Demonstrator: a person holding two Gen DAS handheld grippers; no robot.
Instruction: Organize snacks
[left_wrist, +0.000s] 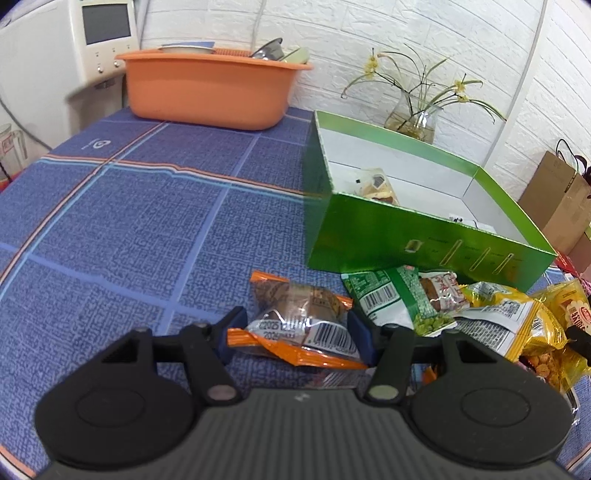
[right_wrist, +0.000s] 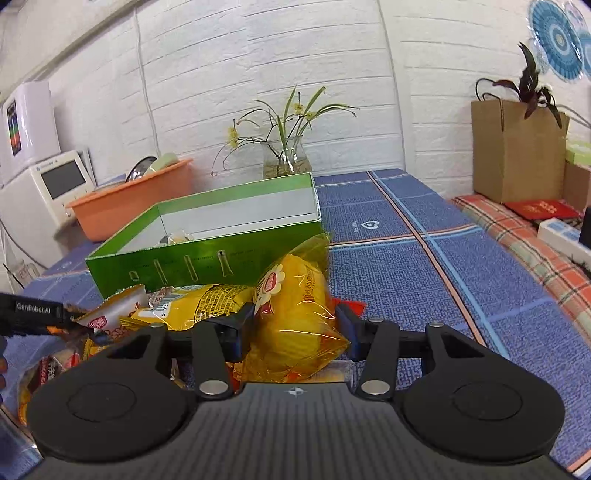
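Both grippers are on snacks in front of the green box. The left gripper has its fingers about half open, pressed on either side of an orange-edged snack packet lying on the blue counter just in front of the box. The right gripper has its fingers fairly wide, clamped on a plump yellow cake packet at the box's near right corner, beside the snack pile. One wrapped snack lies inside the box.
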